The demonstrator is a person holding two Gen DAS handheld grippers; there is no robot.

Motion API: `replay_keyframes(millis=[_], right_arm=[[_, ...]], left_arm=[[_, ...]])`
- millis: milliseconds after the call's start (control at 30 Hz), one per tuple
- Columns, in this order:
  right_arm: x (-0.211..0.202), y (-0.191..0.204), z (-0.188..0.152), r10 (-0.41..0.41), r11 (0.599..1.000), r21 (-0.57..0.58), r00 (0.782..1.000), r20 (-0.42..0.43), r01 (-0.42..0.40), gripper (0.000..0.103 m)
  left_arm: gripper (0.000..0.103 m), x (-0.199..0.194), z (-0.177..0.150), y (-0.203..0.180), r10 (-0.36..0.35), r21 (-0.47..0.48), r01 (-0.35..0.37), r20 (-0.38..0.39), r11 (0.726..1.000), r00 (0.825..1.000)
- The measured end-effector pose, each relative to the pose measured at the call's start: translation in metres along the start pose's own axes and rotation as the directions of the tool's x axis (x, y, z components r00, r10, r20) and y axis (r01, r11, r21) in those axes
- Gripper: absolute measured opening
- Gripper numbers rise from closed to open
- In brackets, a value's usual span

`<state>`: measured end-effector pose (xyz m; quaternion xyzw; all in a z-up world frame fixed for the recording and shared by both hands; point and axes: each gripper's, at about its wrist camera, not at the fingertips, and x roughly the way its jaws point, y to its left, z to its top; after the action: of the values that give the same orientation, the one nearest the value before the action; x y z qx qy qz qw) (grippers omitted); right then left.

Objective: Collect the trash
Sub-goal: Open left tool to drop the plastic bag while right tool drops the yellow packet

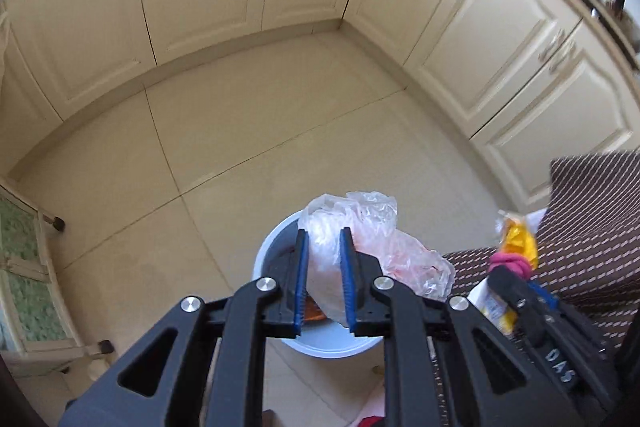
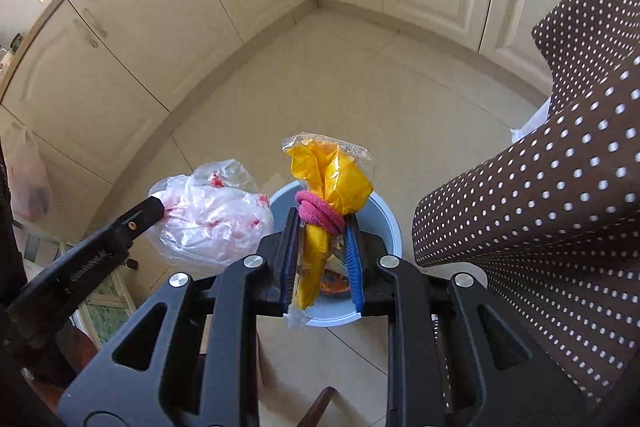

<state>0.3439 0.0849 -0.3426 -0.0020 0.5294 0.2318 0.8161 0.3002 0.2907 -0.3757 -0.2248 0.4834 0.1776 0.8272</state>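
Below, a pale blue bin (image 2: 390,227) stands on the tiled floor near a dotted brown cloth (image 2: 560,207). Over it, the left gripper (image 1: 325,281) pinches a crumpled clear plastic bag (image 1: 384,247), feather-light and slippery. Beside it, the right gripper (image 2: 322,263) clamps a soft yellow wrapper (image 2: 332,175) below its pink band (image 2: 320,215). Bin contents stay mostly hidden.

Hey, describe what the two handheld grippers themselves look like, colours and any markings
Both the left gripper and the right gripper are black angular frames with triangular cutouts and round silver pivot bolts. Each carries two flat fingers with ribbed blue pads. White lettering is stamped on their sides, too blurred to read surely. No cables or sleeves show.
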Motion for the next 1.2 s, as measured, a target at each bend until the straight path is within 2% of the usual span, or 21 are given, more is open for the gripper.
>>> replay_keyframes(millis=[233, 400, 467, 533, 633, 1200], right_arm=[[0.019, 0.005, -0.006, 0.005, 1.000, 0.003, 1.000, -0.031, -0.004, 0.022], [0.027, 0.006, -0.004, 0.001, 1.000, 0.005, 0.999, -0.046, 0.000, 0.022], [0.031, 0.003, 0.000, -0.001, 1.000, 0.004, 0.999, -0.051, 0.001, 0.022], [0.035, 0.003, -0.001, 0.002, 1.000, 0.006, 0.998, -0.055, -0.001, 0.022], [0.043, 0.005, -0.002, 0.002, 1.000, 0.006, 0.998, -0.063, -0.002, 0.022], [0.076, 0.011, 0.001, 0.013, 1.000, 0.006, 0.996, -0.087, -0.013, 0.022]], left_arm=[[0.018, 0.021, -0.012, -0.010, 0.038, 0.063, -0.036, -0.046, 0.997, 0.998], [0.023, 0.033, -0.013, -0.013, 0.025, 0.075, -0.018, -0.092, 0.997, 0.995], [0.027, 0.038, -0.016, -0.013, 0.026, 0.078, -0.017, -0.110, 0.997, 0.994], [0.037, 0.041, -0.018, -0.012, 0.030, 0.079, -0.021, -0.116, 0.997, 0.993], [0.047, 0.043, -0.017, -0.012, 0.052, 0.098, -0.041, -0.110, 0.994, 0.993], [0.049, 0.059, -0.017, -0.009, 0.075, 0.079, -0.065, -0.139, 0.995, 0.987]])
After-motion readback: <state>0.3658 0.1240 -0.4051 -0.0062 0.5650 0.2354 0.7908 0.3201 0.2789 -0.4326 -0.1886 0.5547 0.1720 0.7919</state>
